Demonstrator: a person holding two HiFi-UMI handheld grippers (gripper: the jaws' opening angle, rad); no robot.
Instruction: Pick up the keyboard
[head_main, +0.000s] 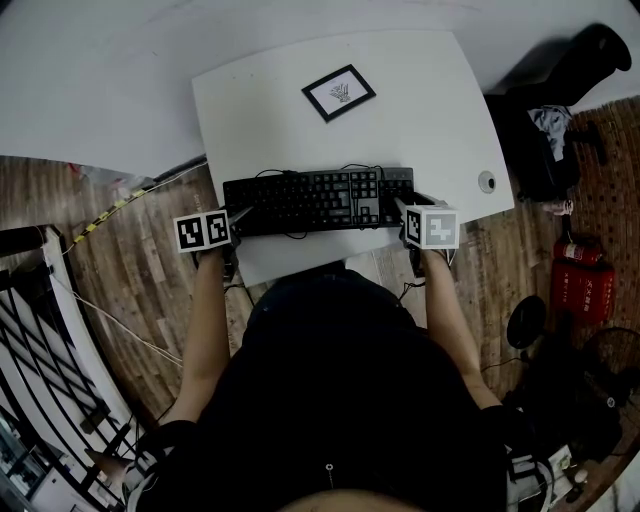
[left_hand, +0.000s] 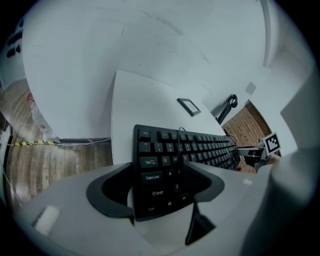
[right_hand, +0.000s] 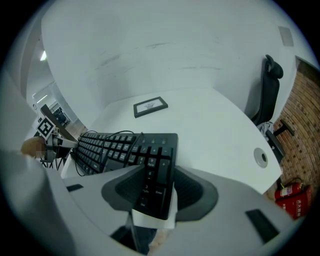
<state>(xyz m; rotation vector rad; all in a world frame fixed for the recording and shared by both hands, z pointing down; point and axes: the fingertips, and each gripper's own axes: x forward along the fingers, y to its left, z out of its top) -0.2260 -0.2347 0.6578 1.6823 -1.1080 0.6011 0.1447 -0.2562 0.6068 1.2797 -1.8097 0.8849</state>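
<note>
A black keyboard (head_main: 310, 200) lies across the front part of the white table (head_main: 420, 110), with its thin cable looped over the keys. My left gripper (head_main: 238, 217) is at its left end. In the left gripper view the jaws (left_hand: 160, 186) stand wide, with the Caps Lock and Shift corner of the keyboard (left_hand: 160, 165) between them and not visibly squeezed. My right gripper (head_main: 406, 209) is at the right end. In the right gripper view its jaws (right_hand: 160, 192) sit close against both sides of the number-pad corner of the keyboard (right_hand: 152, 150).
A small black-framed picture (head_main: 339, 92) lies behind the keyboard. A round cable grommet (head_main: 486, 181) is near the table's right edge. A black chair (head_main: 590, 50), a red fire extinguisher (head_main: 585, 285) and a fan stand on the floor at the right; a black railing (head_main: 40, 330) is at the left.
</note>
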